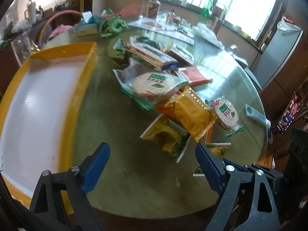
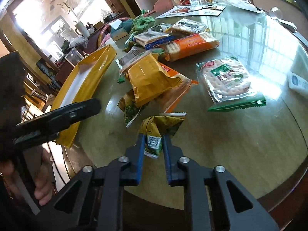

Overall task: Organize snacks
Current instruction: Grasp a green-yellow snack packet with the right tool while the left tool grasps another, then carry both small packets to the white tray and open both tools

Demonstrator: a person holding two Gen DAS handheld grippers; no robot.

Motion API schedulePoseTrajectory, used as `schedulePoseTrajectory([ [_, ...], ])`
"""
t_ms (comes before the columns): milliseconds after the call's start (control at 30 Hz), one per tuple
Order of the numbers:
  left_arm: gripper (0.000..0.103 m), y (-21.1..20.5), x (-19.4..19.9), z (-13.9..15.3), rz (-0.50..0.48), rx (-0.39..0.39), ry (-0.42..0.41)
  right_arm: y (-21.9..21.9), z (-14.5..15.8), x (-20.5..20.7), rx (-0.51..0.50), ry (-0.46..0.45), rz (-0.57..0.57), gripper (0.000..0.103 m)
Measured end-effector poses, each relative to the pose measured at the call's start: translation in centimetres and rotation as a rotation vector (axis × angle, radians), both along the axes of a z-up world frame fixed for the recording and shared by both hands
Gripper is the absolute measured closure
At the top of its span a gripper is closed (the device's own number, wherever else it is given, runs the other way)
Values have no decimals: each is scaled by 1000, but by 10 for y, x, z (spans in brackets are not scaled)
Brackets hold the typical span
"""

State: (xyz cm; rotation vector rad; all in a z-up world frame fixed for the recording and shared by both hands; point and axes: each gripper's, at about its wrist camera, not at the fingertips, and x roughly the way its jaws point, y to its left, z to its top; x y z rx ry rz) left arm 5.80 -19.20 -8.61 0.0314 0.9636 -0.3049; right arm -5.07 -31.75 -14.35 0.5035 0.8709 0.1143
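Observation:
My right gripper (image 2: pixel 154 135) is shut on the lower end of a small yellow-green snack packet (image 2: pixel 161 123), low over the round glass table. My left gripper (image 1: pixel 152 146) hangs open over the table's near edge with nothing between its blue pads (image 1: pixel 96 165). Just beyond it lies another yellow-green packet (image 1: pixel 165 136). Behind that is a heap of snacks: a yellow bag (image 1: pixel 190 113), a round-cracker pack (image 1: pixel 152 84) and an orange cracker pack (image 2: pixel 190 46). A second round-cracker pack (image 2: pixel 225 79) lies apart to the right. A yellow tray (image 1: pixel 84 80) with a white floor stands at the left.
A person's hand (image 2: pixel 42 190) holds the left gripper at the lower left. At the far side of the table (image 2: pixel 250 154) are a green cloth (image 1: pixel 111 26), a tissue box (image 1: pixel 86 28), bottles (image 1: pixel 149 5) and papers. A white tube (image 1: pixel 256 113) lies near the right rim.

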Motion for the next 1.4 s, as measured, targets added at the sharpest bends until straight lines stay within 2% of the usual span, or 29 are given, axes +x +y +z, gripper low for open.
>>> schedulePoseTrajectory([
  [67, 18, -6, 4, -5, -12, 8, 14, 0, 1, -2, -14, -3, -4, 85],
  [133, 27, -11, 10, -11, -4, 22, 33, 0, 1, -3, -12, -3, 0, 85],
  [233, 36, -10, 21, -19, 20, -5, 73, 0, -1, -2, -10, 2, 13, 85],
  [333, 38, -14, 28, -26, 25, -19, 101, 0, -3, -3, -2, 2, 22, 85],
  [467, 41, -21, 29, -32, 22, 8, 100, 1, -5, -2, 3, 18, 13, 81],
  [533, 47, -17, 26, -31, 23, -9, 84, 0, -7, 0, 12, 27, 6, 80],
  [600, 54, -7, 24, -29, 44, -35, 73, -1, -11, 3, 25, 45, 0, 65],
  [633, 56, -4, 23, -28, 47, -42, 69, -2, -12, 4, 32, 45, -4, 62],
  [667, 57, -2, 22, -27, 50, -39, 55, -2, -12, 4, 42, 38, -9, 55],
  [733, 59, 2, 21, -25, 51, -18, 30, -3, -10, 5, 47, 39, -19, 51],
  [833, 56, 5, 23, -24, 38, -24, 40, -3, -11, 10, 63, 38, -25, 51],
  [967, 50, 7, 34, -29, 77, -46, 63, -3, -12, 16, 102, 44, -34, 51],
  [1100, 59, 8, 32, -30, 64, -43, 18, -2, -13, 15, 106, 38, -50, 52],
  [1133, 60, 6, 30, -30, 57, -33, 11, -1, -12, 15, 98, 38, -57, 55],
  [1167, 61, 5, 26, -29, 43, -23, 4, 1, -12, 15, 82, 41, -59, 65],
  [1200, 62, 5, 22, -29, 29, -21, 2, 3, -13, 15, 70, 44, -52, 69],
  [1400, 63, 25, -1, -27, -1, -85, -8, 8, -13, 12, 78, 29, -43, 82],
])
